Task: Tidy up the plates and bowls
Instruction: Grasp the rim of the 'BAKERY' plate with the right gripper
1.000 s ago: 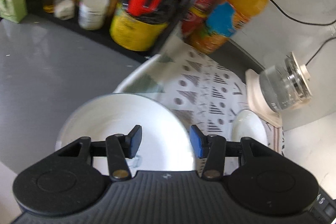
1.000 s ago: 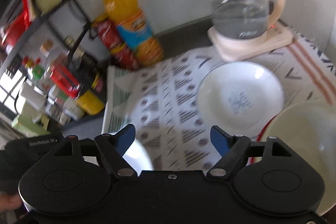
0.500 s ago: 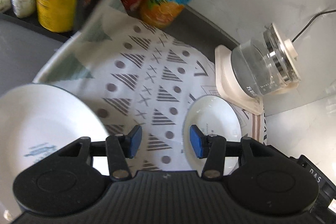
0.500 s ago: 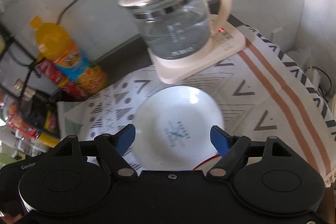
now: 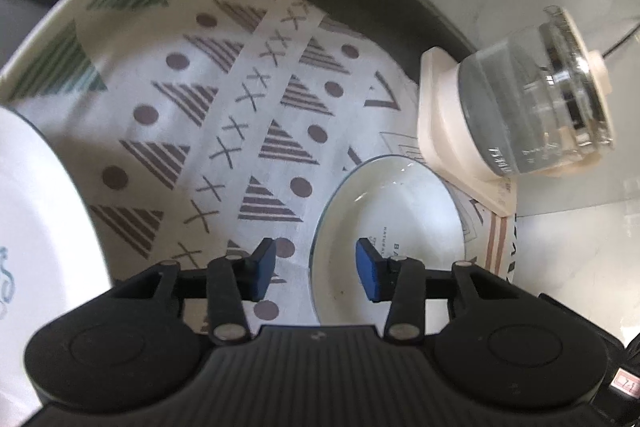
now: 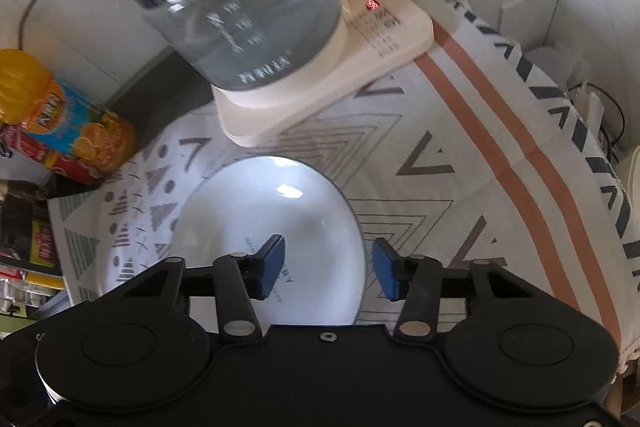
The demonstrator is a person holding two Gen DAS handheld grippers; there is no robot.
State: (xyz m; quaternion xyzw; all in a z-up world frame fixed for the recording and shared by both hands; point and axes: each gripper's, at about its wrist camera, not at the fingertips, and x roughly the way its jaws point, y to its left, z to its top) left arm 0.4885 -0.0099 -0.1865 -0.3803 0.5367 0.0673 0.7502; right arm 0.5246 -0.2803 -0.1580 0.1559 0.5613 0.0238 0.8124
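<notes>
our left gripper hangs with its blue pads spread apart and nothing between them, straddling the left rim of the small white plate. that plate lies flat on the patterned cloth, just in front of the cream kettle base, and we can see faint printed lettering in its middle. at the far left of the same view a larger white plate with a blue mark fills the edge, resting partly on the cloth; how much of it sits off the cloth we cannot tell.

our right gripper is also spread wide and empty, with the right rim of the small white plate between its pads; whether either pad touches the plate we cannot tell. beyond the plate stands the glass kettle on its base, holding water, a red light showing on the base. an orange juice bottle stands to the left near the wall, with a red-labelled bottle just beside it.
</notes>
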